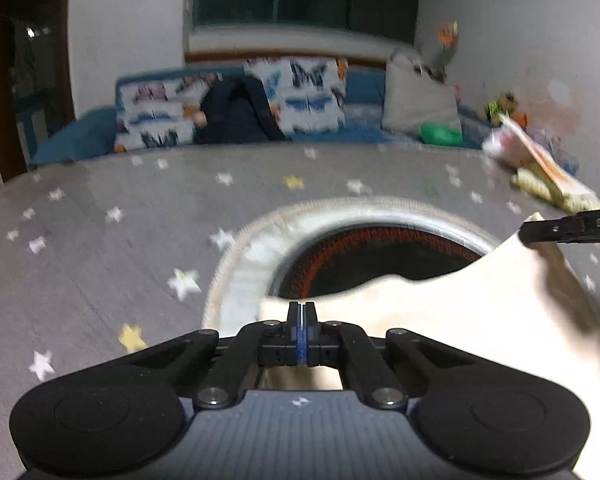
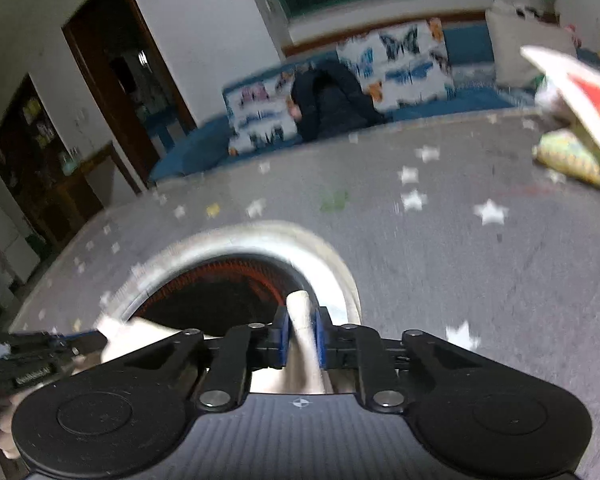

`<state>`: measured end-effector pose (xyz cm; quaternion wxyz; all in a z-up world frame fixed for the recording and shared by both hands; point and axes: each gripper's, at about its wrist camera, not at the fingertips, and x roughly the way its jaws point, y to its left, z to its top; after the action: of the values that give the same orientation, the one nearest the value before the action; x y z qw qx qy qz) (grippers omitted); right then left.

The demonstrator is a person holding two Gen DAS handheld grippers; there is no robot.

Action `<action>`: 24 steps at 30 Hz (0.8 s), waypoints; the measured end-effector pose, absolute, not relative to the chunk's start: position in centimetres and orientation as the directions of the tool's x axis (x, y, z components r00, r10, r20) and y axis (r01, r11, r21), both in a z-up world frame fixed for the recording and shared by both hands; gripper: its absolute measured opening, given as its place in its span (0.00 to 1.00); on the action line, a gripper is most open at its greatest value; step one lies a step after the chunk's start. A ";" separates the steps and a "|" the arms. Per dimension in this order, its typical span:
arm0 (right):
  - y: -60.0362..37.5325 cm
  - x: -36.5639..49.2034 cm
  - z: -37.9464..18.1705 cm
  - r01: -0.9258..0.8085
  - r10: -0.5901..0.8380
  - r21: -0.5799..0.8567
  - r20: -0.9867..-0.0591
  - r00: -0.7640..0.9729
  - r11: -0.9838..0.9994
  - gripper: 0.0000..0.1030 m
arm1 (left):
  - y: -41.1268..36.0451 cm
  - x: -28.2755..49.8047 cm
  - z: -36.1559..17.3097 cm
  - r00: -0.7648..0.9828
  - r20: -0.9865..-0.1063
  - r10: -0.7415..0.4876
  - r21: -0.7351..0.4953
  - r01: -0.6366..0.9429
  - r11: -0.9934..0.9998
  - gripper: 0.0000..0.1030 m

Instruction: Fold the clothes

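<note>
Hanging limp between both tongs, the cream garment (image 1: 440, 320) looks soft and light — left tongs (image 1: 302, 312) and right tongs (image 2: 302, 328) each clamped on its upper edge.

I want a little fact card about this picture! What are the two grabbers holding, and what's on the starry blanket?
surface: grey starry blanket
garment: cream cloth, lifted above the blanket
left gripper: shut on the cream cloth's edge
right gripper: shut on a bunched fold of the cream cloth
under the cloth: round light-rimmed thing with a dark red-and-black middle
far right: folded colourful clothes
behind: blue sofa with butterfly cushions
sharpness: blurry
</note>
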<state>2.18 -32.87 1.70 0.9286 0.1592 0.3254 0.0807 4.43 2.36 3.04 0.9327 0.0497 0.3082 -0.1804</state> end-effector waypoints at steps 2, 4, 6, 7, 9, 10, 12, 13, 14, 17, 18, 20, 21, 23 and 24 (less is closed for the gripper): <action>-32.9 1.6 2.7 -0.066 0.248 0.342 -0.524 0.815 0.938 0.11 | 2.6 4.7 3.0 0.751 -0.586 -0.305 -0.026 0.359 0.933 0.00; -33.0 1.5 3.2 -0.065 0.223 0.317 -0.492 0.841 0.946 0.11 | 2.8 5.0 2.9 0.756 -0.579 -0.304 -0.034 0.351 0.936 0.00; -33.4 2.3 2.9 -0.019 0.175 0.293 -0.520 0.836 0.956 0.12 | 3.0 5.5 2.6 0.737 -0.604 -0.304 -0.054 0.342 0.938 0.03; -33.6 2.7 2.5 0.011 0.146 0.276 -0.543 0.827 0.961 0.16 | 3.0 5.5 2.5 0.731 -0.610 -0.305 -0.055 0.345 0.937 0.07; -33.9 3.0 2.0 0.046 0.110 0.252 -0.570 0.814 0.967 0.19 | 3.0 5.5 2.4 0.722 -0.619 -0.309 -0.054 0.353 0.934 0.30; -34.0 3.0 1.8 0.051 0.103 0.246 -0.575 0.812 0.968 0.22 | 2.9 5.4 2.4 0.718 -0.622 -0.312 -0.053 0.358 0.932 0.52; -33.6 2.6 2.0 0.017 0.134 0.249 -0.574 0.808 0.968 0.25 | 2.2 5.5 2.1 0.716 -0.627 -0.307 -0.034 0.368 0.929 0.54; -33.1 2.4 2.1 -0.013 0.158 0.249 -0.573 0.804 0.968 0.26 | 1.9 5.5 2.0 0.715 -0.630 -0.304 -0.024 0.373 0.928 0.52; -32.5 2.2 2.1 -0.047 0.182 0.242 -0.574 0.798 0.969 0.27 | 1.5 5.6 1.8 0.713 -0.635 -0.298 -0.006 0.382 0.924 0.37; -30.5 1.9 1.8 -0.141 0.241 0.211 -0.589 0.771 0.967 0.35 | 0.6 5.9 1.2 0.716 -0.642 -0.275 0.050 0.397 0.917 0.14; -30.0 1.9 1.6 -0.161 0.253 0.204 -0.598 0.760 0.966 0.37 | 0.6 5.9 1.1 0.725 -0.637 -0.263 0.068 0.393 0.917 0.14; -29.0 1.9 1.0 -0.193 0.266 0.184 -0.620 0.738 0.964 0.40 | 0.7 6.1 0.8 0.742 -0.627 -0.239 0.104 0.384 0.918 0.14; -28.9 2.0 0.6 -0.196 0.259 0.169 -0.628 0.734 0.966 0.40 | 1.0 6.3 0.9 0.741 -0.629 -0.236 0.095 0.375 0.922 0.14; -28.6 2.1 -0.1 -0.200 0.243 0.141 -0.644 0.725 0.970 0.43 | 1.8 6.5 1.1 0.743 -0.630 -0.227 0.080 0.353 0.932 0.20; -28.6 2.0 -0.1 -0.190 0.223 0.122 -0.655 0.722 0.974 0.43 | 2.0 6.4 1.3 0.747 -0.627 -0.220 0.080 0.342 0.936 0.20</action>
<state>2.03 -28.64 -0.06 0.9277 0.0232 0.3556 0.1113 6.41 2.04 1.26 0.9298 0.0952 0.3219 -0.1511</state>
